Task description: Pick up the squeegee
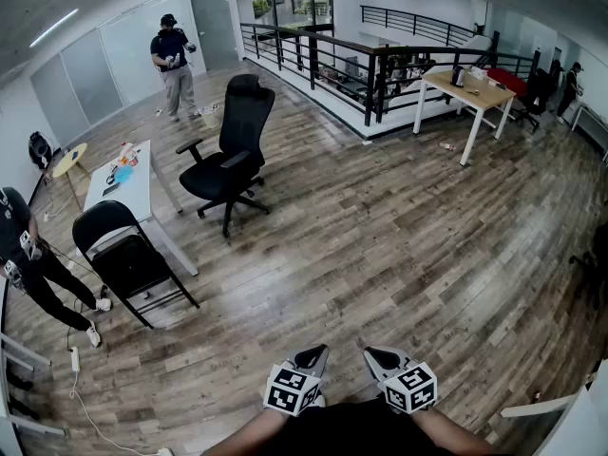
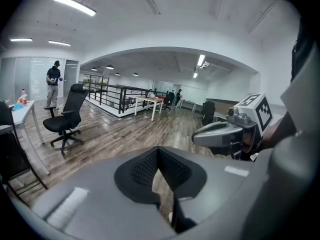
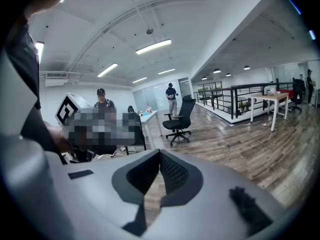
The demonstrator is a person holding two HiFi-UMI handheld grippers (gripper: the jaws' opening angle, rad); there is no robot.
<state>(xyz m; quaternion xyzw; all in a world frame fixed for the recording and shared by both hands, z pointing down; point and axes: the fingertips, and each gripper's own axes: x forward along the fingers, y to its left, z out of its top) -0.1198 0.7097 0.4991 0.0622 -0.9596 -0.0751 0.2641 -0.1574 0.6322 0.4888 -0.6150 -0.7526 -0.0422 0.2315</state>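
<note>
Left gripper (image 2: 159, 151): we are holding it low and close in front of us, its jaws pressed together at the tips and pinching nothing; only wood floor (image 1: 380, 245) is showing through the narrow slit below the tips.
Right gripper (image 3: 160, 154): we are holding it just beside the left one, its jaws likewise meeting tip to tip with nothing between them.
Aim: both grippers are pointing forward, side by side, over bare planks.
Squeegee: we are not seeing it in any view, so we cannot tell where it is lying.
Office chair (image 1: 231, 155): black, it is standing on its wheeled base ahead and to our left, just right of the white table.
White table (image 1: 128, 183): it is carrying a few small items at its far end, too small for us to name.
Folding chair (image 1: 123, 255): black, it is standing at the near end of the white table.
Wooden table (image 1: 470, 91): it is standing far off to our right, beside the railing.
Railing (image 1: 323, 60): black, it is running across the far side of the room.
Standing person (image 1: 174, 65): in dark clothes, waiting far off to our left by the glass wall.
Second person (image 1: 24, 255): showing at the left edge of the head view, near the folding chair.
Cable (image 1: 81, 402): white, it is lying on the floor at our lower left.
</note>
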